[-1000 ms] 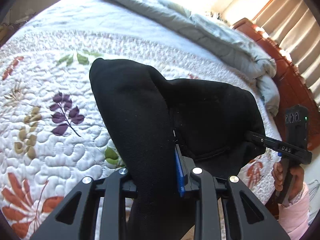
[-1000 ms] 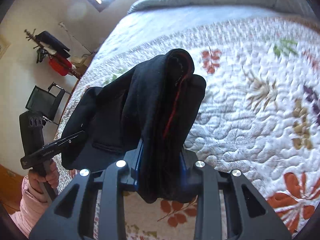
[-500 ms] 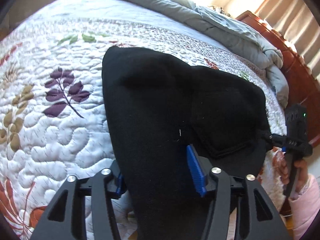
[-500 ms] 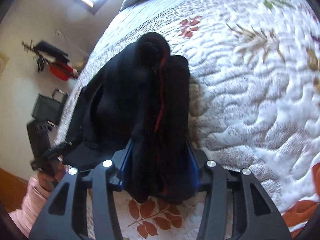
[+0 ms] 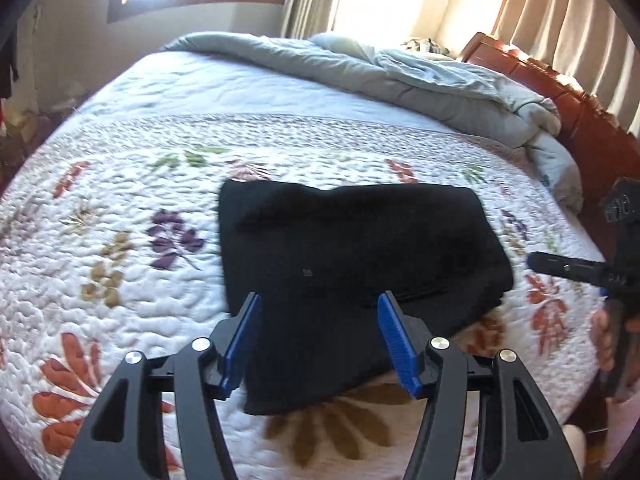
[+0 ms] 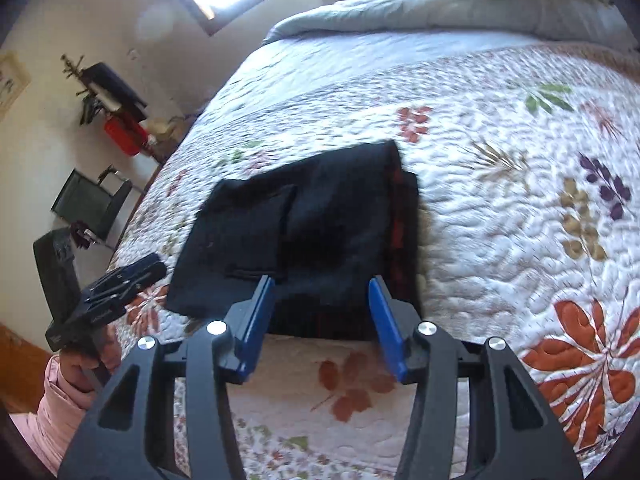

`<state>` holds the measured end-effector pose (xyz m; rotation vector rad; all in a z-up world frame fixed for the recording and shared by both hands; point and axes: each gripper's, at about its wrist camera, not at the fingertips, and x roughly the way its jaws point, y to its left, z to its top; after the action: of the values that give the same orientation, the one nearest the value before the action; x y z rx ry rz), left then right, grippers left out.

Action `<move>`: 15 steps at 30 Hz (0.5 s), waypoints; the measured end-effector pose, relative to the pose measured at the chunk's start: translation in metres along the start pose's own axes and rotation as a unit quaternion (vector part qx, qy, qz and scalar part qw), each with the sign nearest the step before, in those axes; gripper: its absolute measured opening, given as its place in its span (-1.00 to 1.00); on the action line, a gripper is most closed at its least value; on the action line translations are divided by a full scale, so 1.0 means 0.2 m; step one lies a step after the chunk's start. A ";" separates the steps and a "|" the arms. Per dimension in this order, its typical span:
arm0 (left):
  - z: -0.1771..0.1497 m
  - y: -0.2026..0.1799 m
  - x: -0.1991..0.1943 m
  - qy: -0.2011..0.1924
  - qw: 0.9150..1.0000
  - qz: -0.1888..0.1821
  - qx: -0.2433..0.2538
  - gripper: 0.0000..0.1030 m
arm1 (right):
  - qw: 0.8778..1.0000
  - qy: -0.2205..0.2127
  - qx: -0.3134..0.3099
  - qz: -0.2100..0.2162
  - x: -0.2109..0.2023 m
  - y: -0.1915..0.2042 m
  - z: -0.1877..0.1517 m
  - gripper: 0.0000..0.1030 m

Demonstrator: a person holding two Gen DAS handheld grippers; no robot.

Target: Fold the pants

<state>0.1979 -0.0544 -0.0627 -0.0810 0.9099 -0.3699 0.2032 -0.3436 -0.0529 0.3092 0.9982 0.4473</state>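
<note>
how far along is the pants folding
Done: the black pants lie folded in a compact stack on the quilt. In hand: nothing; the left gripper and right gripper are both open. Left: perhaps squaring the uneven edges.

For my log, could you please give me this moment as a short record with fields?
pants: black, folded into a compact stack, lying flat on the quilt
left gripper: open, holding nothing
right gripper: open, holding nothing
red trim: shows along the pants' right edge
duvet: grey, bunched at the far end of the bed
</note>
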 end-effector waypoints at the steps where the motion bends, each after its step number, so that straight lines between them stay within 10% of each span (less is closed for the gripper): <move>1: 0.01 -0.03 0.03 0.019 1.000 -0.007 -0.002 0.21 | 1.000 0.005 -0.003 0.002 0.01 0.01 0.00 -0.11; 15: -0.10 -0.02 0.29 0.073 0.997 0.020 -0.021 0.21 | 0.996 0.061 0.055 -0.044 0.25 -0.15 -0.13 -0.75</move>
<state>0.2145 -0.0767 -0.1179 -0.0754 1.0619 -0.3231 0.2103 -0.3435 -0.1158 0.3383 1.1549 0.3338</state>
